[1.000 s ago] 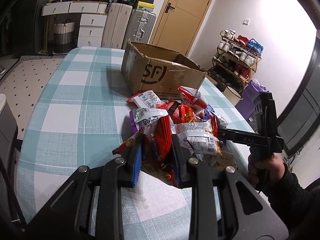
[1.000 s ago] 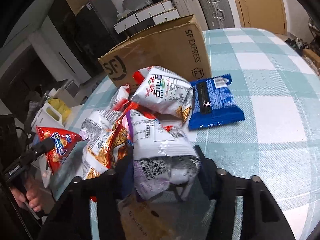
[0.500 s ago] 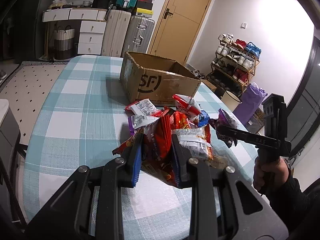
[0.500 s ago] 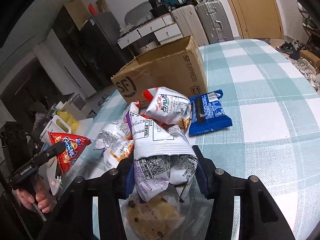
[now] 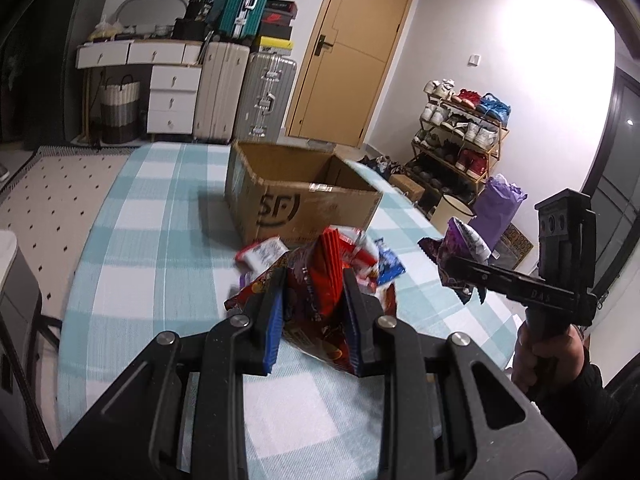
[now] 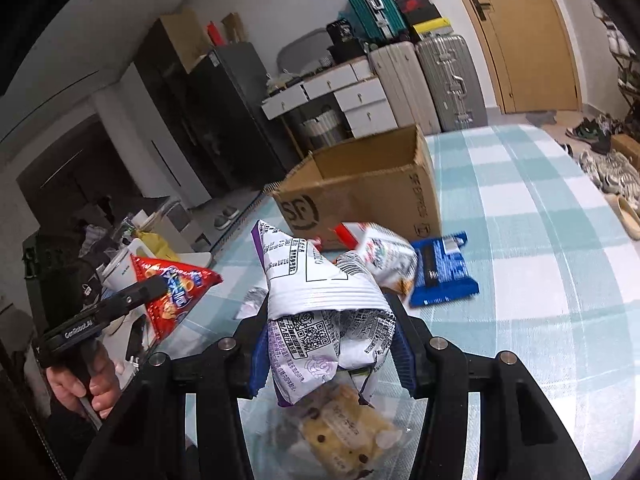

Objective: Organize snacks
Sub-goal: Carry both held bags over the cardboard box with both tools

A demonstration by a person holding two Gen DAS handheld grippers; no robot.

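Holding one packet in each tool: my left gripper (image 5: 314, 312) has its jaws clamped on a red snack bag (image 5: 320, 280), and my right gripper (image 6: 330, 344) pinches a purple-and-white snack bag (image 6: 320, 300), both raised off the worktop (image 5: 132, 248). I judge this early going: the open cardboard box (image 5: 296, 200) beyond looks empty as far as I can see. A blue packet (image 6: 440, 272), a white packet (image 6: 386, 258) and a cookie pack (image 6: 344, 428) wait on the checked cloth.
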